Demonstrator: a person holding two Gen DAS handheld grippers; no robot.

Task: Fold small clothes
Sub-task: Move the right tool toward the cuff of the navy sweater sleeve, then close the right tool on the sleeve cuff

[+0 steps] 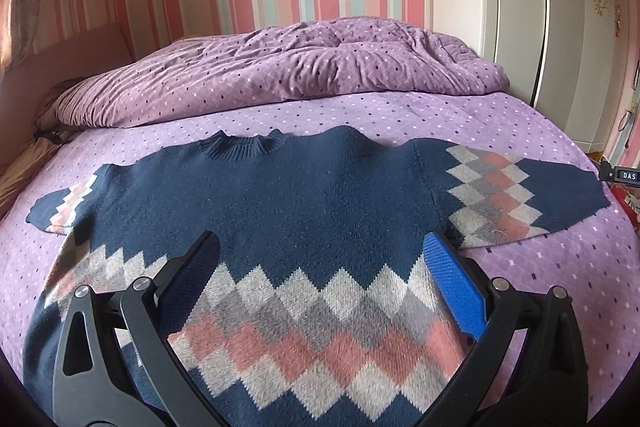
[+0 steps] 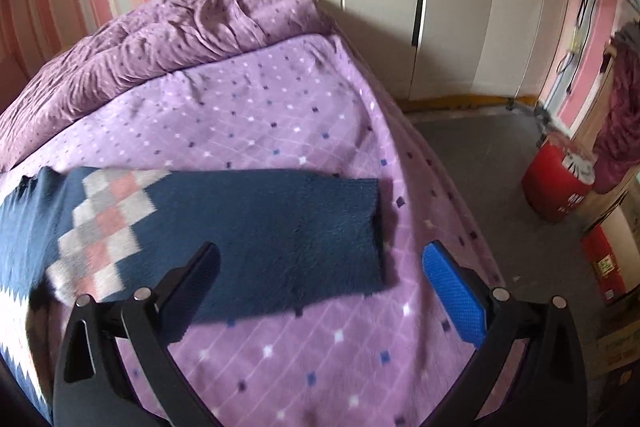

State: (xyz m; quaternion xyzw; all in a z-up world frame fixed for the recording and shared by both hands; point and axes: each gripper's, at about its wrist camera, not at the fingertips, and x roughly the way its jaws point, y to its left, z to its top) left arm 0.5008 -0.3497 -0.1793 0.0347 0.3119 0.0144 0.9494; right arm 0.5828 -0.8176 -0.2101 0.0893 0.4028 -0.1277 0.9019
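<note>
Left wrist view: navy sweater (image 1: 320, 203) lies flat, front up, on the purple bedspread (image 1: 540, 267), collar at 12 o'clock, hem toward the cam. Both sleeves are spread out, one to 9 o'clock, one to 3 o'clock. Left gripper (image 1: 322, 247) hangs over the torso w/ jaws wide apart, nothing between them. Rumpled quilt (image 1: 300, 67) sits beyond the collar, well apart from the sweater.

Right wrist view: right sleeve (image 2: 260, 227) runs w/ its long axis 9-to-3 o'clock, cuff (image 2: 352, 231) at the 3 o'clock end, just short of the bed edge. Right gripper (image 2: 322, 263) is spread wide, empty, hovering just at the cuff's near edge; dark finger over the sleeve, blue finger (image 2: 452, 295) over bare bedspread.

Judgement: right claw is much nearer that cuff, which lies about 12 o'clock from it. Likely next is pinching the cuff and carrying it toward 9 o'clock, across the torso.
</note>
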